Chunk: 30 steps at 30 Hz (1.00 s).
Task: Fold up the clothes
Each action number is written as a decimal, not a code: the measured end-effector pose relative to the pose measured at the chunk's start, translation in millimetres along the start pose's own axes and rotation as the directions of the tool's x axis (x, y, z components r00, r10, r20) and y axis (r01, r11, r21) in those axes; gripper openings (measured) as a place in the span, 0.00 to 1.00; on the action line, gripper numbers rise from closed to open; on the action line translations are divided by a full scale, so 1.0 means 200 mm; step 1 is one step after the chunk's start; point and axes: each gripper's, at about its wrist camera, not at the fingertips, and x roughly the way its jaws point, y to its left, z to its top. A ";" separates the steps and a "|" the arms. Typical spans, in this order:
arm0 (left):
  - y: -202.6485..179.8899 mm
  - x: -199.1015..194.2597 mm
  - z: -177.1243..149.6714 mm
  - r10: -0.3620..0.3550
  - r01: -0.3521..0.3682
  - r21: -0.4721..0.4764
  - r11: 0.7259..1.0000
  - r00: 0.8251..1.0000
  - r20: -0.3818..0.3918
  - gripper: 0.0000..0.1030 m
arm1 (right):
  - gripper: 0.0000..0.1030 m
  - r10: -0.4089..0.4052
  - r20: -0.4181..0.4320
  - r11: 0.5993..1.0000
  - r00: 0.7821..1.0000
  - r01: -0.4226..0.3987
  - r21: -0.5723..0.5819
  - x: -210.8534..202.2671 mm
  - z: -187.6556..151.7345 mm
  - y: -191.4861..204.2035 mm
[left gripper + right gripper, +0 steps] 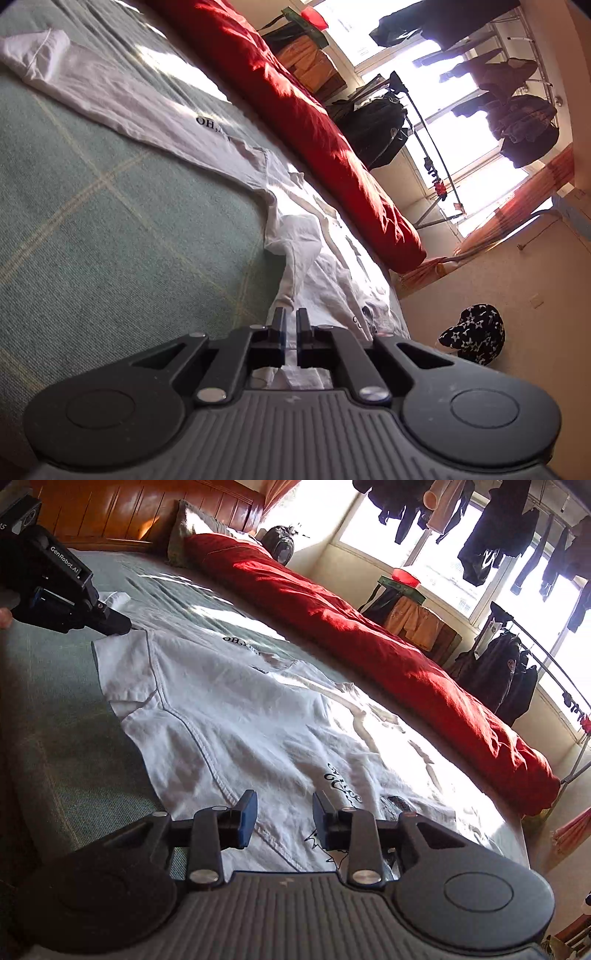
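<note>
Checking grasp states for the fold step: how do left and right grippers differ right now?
Left gripper is shut, pinching a fold of the white shirt; right gripper is open, gripping nothing. The left has lifted its bit of cloth off the green bedspread; the right hangs over shirt fabric lying flat. The left holds at the sleeve end, the right is near the black print. Both are the same black two-finger tool, pointing down at the shirt.

The left gripper [290, 317] has its jaws drawn together, pinching a fold of white cloth between the pads, and it points somewhat downward. In the right wrist view it shows at the far left [123, 626], its tip low at the cloth's edge. The right gripper [284, 805] points down, jaws partly apart, pads clear of the cloth beneath them.
</note>
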 end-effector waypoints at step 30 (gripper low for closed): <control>-0.13 0.25 -0.08 0.161 -0.143 0.266 0.953 0.986 -0.045 0.65 | 0.29 0.165 -0.095 0.537 0.982 -0.008 0.843 0.21 -0.91 -1.01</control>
